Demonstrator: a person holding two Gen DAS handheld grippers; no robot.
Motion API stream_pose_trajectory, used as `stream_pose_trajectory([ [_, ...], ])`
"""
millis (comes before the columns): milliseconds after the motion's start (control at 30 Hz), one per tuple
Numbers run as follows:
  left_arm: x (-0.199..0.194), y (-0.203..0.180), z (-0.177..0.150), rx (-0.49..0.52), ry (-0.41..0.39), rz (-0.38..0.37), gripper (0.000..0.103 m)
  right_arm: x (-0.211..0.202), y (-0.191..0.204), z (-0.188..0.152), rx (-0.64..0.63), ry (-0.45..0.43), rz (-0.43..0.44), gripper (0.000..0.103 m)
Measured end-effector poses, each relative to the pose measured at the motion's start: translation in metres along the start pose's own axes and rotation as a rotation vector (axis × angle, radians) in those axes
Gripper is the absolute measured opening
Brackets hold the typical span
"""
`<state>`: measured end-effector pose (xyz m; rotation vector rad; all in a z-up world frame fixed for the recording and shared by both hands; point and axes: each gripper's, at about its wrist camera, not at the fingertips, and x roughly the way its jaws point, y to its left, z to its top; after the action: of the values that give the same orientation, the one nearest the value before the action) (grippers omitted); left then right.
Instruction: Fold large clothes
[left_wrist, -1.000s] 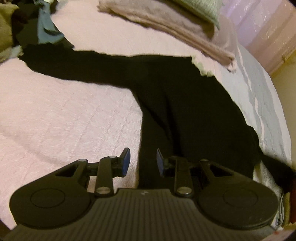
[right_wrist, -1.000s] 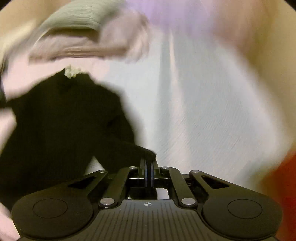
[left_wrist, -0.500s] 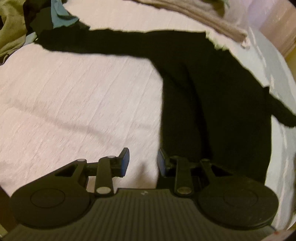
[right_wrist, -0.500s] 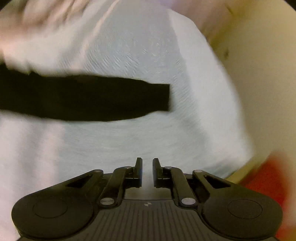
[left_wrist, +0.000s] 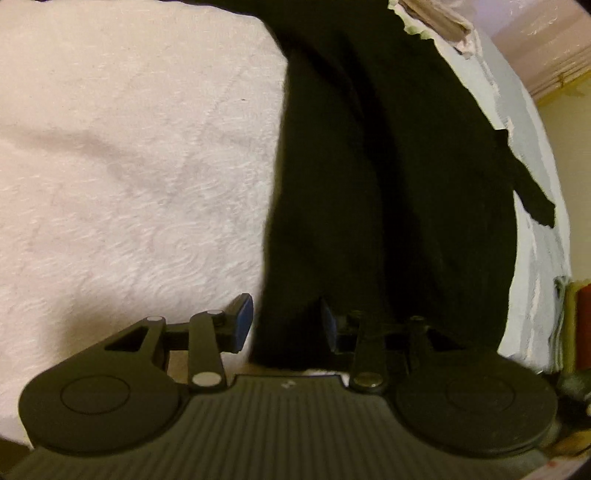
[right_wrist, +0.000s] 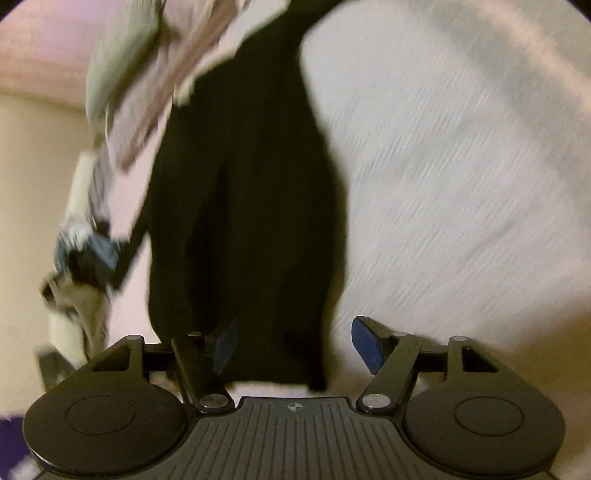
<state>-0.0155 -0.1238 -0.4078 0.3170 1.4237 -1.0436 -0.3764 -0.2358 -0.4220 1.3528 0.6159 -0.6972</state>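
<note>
Black garment (left_wrist: 388, 184) lies beside folded clothes (left_wrist: 436, 16).

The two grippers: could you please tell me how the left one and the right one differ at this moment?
The right gripper gapes much wider than the left gripper; both are opening. The left view is fairly sharp, the right smeared. Shared: blue-padded fingers straddling the hem edge of the black garment on the bed, without pressing it.

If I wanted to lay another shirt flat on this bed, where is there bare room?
The widest bare patch is the pale pink bedspread beside the black garment, ahead of the left gripper. A narrower bare strip runs along the garment's other side. The far end is crowded with a stack of folded clothes.
</note>
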Motion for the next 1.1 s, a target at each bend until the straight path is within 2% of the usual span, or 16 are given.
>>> stream_pose_trajectory([
  [33,0.000,0.001,0.001,0.001,-0.002,-0.014,0.034,0.010,0.002,-0.006,-0.013,-0.019,-0.038,0.062],
  [100,-0.005,0.004,0.003,0.017,-0.002,-0.046,0.034,0.020,0.006,-0.008,0.044,-0.043,0.014,0.017],
  [133,-0.009,0.007,0.004,0.030,-0.002,-0.050,0.034,0.023,0.010,-0.007,0.077,-0.035,0.038,0.003],
  [233,-0.024,0.015,0.008,0.076,-0.012,-0.051,0.034,-0.001,0.034,0.000,0.040,-0.169,0.093,0.003],
  [300,-0.031,0.022,0.012,0.107,-0.010,-0.073,0.034,-0.031,0.043,0.005,-0.003,-0.310,0.025,0.003],
  [367,-0.026,0.020,0.015,0.123,0.002,-0.095,0.034,-0.043,0.035,0.014,0.000,-0.358,-0.068,0.003],
  [467,-0.005,0.012,0.015,0.124,0.036,-0.133,0.034,-0.030,0.012,0.015,0.033,-0.297,-0.200,0.003],
  [533,0.010,0.005,0.014,0.108,0.038,-0.143,0.034,-0.019,0.003,0.008,0.091,-0.280,-0.186,0.003],
  [667,0.022,-0.003,0.012,0.003,0.026,-0.264,0.032,-0.018,0.009,-0.009,0.113,-0.282,-0.178,0.003],
  [700,0.023,-0.003,0.012,0.006,0.020,-0.252,0.013,-0.016,0.011,-0.008,0.118,-0.281,-0.179,0.003],
  [733,0.023,-0.003,0.012,0.008,0.024,-0.232,0.005,-0.014,0.018,-0.009,0.116,-0.281,-0.182,0.003],
  [767,0.021,0.000,0.013,0.000,0.033,-0.228,0.004,-0.029,0.020,-0.019,0.110,-0.282,-0.187,0.003],
  [833,-0.005,0.005,0.016,0.006,0.010,-0.242,0.003,-0.039,0.035,-0.019,0.090,-0.281,-0.181,0.003],
  [967,-0.105,0.011,0.011,0.156,-0.126,-0.215,0.003,-0.069,0.087,-0.036,-0.036,-0.257,-0.124,0.003],
  [1033,-0.144,0.020,0.007,0.212,-0.174,-0.148,0.003,-0.072,0.113,-0.052,-0.135,-0.220,-0.121,0.001],
  [1100,-0.148,0.036,0.004,0.240,-0.156,-0.073,0.002,-0.055,0.124,-0.063,-0.187,-0.171,-0.166,0.001],
])
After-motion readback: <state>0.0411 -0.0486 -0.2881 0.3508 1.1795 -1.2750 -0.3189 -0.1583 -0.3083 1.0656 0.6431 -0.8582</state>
